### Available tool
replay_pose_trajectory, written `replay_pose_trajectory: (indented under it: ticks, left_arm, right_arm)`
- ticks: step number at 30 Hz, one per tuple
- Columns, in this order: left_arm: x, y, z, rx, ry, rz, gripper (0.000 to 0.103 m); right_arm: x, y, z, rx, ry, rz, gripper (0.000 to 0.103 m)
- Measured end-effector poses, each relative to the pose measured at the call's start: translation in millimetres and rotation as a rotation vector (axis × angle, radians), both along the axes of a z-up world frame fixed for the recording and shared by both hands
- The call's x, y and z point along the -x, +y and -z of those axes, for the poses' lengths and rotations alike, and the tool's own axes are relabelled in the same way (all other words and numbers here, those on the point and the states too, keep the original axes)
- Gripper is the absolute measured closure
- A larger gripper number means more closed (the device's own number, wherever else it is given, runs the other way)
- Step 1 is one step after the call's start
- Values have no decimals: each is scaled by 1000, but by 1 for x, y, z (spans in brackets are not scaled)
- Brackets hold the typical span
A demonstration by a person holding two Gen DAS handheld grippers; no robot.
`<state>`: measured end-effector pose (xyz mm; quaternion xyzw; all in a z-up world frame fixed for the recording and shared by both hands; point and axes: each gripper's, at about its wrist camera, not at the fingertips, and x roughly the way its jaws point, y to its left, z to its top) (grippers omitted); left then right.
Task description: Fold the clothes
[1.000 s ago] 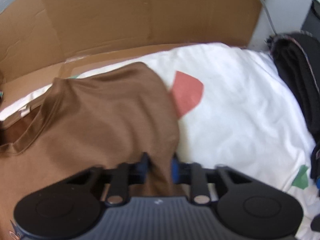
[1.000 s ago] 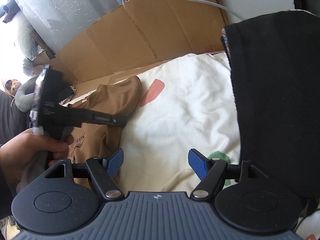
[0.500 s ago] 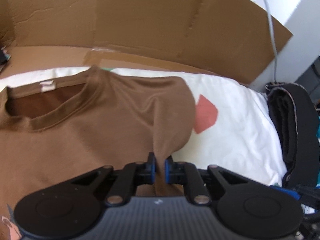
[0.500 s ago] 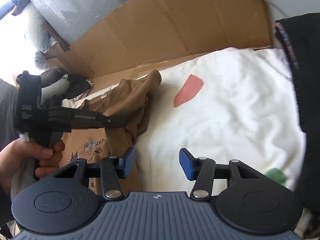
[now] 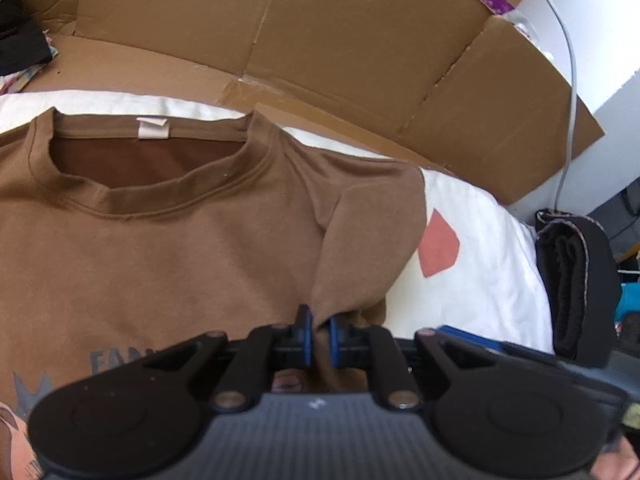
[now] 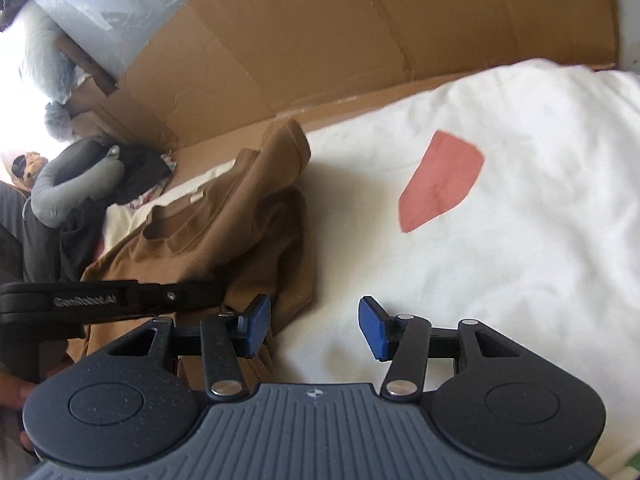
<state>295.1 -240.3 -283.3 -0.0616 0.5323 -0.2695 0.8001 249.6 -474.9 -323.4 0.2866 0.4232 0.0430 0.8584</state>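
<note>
While left tool [image 5: 318,334] pinches brown shirt [image 5: 180,248] sleeve, right tool [image 6: 314,326] gapes empty over bedsheet [image 6: 500,240].

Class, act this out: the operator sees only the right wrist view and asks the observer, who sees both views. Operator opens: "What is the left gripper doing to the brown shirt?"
Observer: The left gripper is shut on a fold of the brown shirt's sleeve.
Operator: Any print on the shirt?
Observer: Yes, grey letters low on its front.
Operator: Is anything lying to the right of my view?
Observer: A folded black garment lies at the white bedding's right edge.
</note>
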Motion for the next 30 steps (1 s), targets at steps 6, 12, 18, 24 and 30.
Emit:
replay_pose_trajectory:
  ticks: [6, 12, 18, 24, 30]
  left_arm:
    - [-3, 5, 7, 30, 11, -13, 94]
    - [-4, 9, 10, 59, 16, -20, 94]
    - [-3, 9, 9, 76, 18, -24, 93]
    - [0, -1, 3, 86, -2, -14, 93]
    - [1, -21, 2, 89, -4, -5, 93]
  right_arm:
    - [-13, 11, 10, 24, 15, -7, 61]
    - [-29, 25, 14, 53, 22, -52, 102]
    - [-21, 22, 1, 110, 2, -79, 103]
    - [-10, -10, -15, 175, 10, -39, 103]
    - [-3, -47, -26, 213, 19, 19, 103]
